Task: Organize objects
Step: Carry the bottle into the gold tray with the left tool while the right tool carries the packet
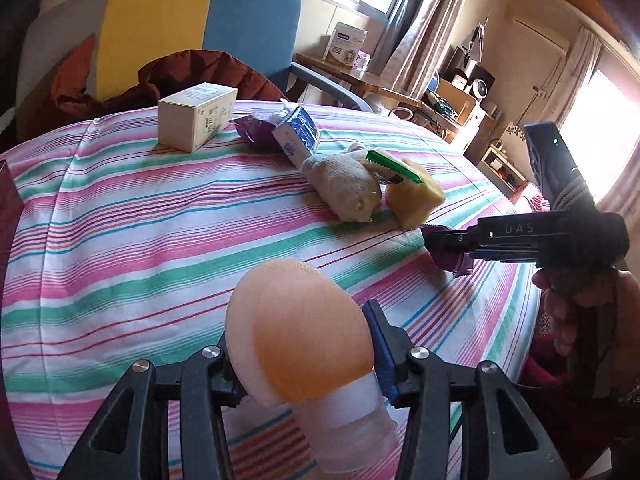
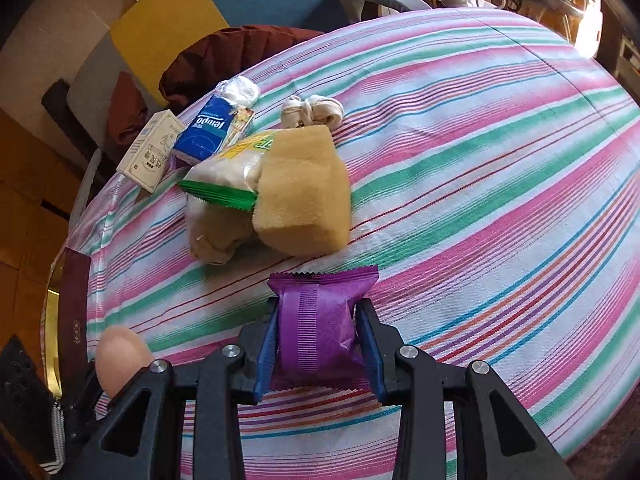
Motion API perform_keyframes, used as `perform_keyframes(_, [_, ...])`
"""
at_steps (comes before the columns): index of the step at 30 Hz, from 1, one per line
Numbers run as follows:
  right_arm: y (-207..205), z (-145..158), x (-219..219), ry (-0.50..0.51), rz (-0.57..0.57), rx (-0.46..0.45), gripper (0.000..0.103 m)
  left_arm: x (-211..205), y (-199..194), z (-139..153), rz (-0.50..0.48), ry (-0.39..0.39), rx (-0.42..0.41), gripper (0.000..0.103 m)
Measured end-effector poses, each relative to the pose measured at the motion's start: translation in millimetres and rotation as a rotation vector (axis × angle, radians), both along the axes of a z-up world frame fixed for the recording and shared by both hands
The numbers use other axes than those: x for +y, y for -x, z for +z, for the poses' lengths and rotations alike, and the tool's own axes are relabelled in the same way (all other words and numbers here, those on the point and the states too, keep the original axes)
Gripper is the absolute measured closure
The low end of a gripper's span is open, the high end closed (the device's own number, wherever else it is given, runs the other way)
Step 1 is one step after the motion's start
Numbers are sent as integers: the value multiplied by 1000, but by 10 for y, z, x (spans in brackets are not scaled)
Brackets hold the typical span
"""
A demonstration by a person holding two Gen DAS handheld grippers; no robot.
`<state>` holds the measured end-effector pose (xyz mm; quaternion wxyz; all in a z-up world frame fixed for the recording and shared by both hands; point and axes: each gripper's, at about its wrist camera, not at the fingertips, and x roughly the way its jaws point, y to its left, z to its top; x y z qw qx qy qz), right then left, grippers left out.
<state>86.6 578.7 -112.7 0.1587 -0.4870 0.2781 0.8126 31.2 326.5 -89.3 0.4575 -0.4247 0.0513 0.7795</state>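
My left gripper [image 1: 308, 344] is shut on an orange and white toy mushroom [image 1: 300, 336], held above the striped tablecloth [image 1: 140, 240]. My right gripper [image 2: 318, 316] is shut on a purple snack packet [image 2: 320, 320], just above the cloth; it also shows in the left wrist view [image 1: 452, 258]. Ahead of it lies a pile: a yellow sponge [image 2: 304, 196], a green-edged snack bag [image 2: 228, 172], a beige sock [image 2: 216, 236], a blue tissue pack [image 2: 212, 128], a white box [image 2: 152, 156] and a knotted sock [image 2: 312, 114].
A chair with yellow and blue panels [image 1: 192, 28] stands behind the table with a dark red cloth [image 1: 192, 76] on it. A second purple packet [image 1: 252, 130] lies behind the tissue pack. Shelves and a side table [image 1: 448, 96] stand at the right.
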Motion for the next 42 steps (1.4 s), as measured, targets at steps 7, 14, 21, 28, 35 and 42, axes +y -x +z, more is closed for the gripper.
perform_keyframes(7, [59, -40, -111, 0, 55, -6, 65, -395, 22, 203, 51, -63, 10, 54])
perform_keyframes(14, [85, -16, -188, -34, 85, -2, 65, -910, 158, 400, 160, -140, 11, 54])
perform_keyframes(21, [113, 62, -302, -77, 130, 31, 65, -1592, 476, 557, 321, -185, 17, 54])
perform_keyframes(28, [155, 93, -405, -75, 164, 60, 65, -2217, 921, 386, 506, -114, -41, 54])
perform_keyframes(35, [178, 101, -468, -77, 194, 80, 65, -2655, 1249, 172, 660, -52, -130, 54])
perform_keyframes(42, [205, 135, -587, -96, 245, 105, 65, -2875, 1348, 173, 747, -21, -124, 35])
